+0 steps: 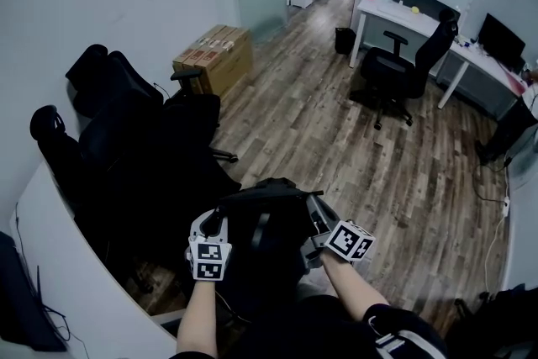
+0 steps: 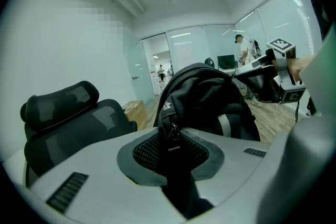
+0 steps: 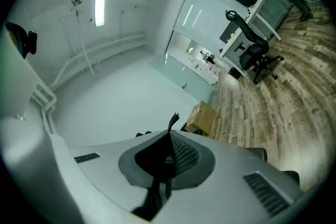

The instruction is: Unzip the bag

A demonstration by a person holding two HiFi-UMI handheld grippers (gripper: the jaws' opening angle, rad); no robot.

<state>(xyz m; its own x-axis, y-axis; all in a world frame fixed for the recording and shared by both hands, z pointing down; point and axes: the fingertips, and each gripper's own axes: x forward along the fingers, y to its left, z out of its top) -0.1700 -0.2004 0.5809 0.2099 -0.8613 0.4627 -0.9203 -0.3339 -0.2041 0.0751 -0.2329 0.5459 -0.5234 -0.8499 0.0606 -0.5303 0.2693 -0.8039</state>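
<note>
Left hand-held gripper (image 2: pixel 169 140) nearly closed, pinching zip pull (image 2: pixel 172 131) of black bag (image 2: pixel 207 99). Right hand-held gripper (image 3: pixel 169 148) pressed together on thin black tab (image 3: pixel 173 121) at bag's other side.

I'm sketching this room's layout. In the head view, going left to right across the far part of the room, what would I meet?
Black chairs by the wall → cardboard box → black bin → office chair at the desk → monitor.
</note>
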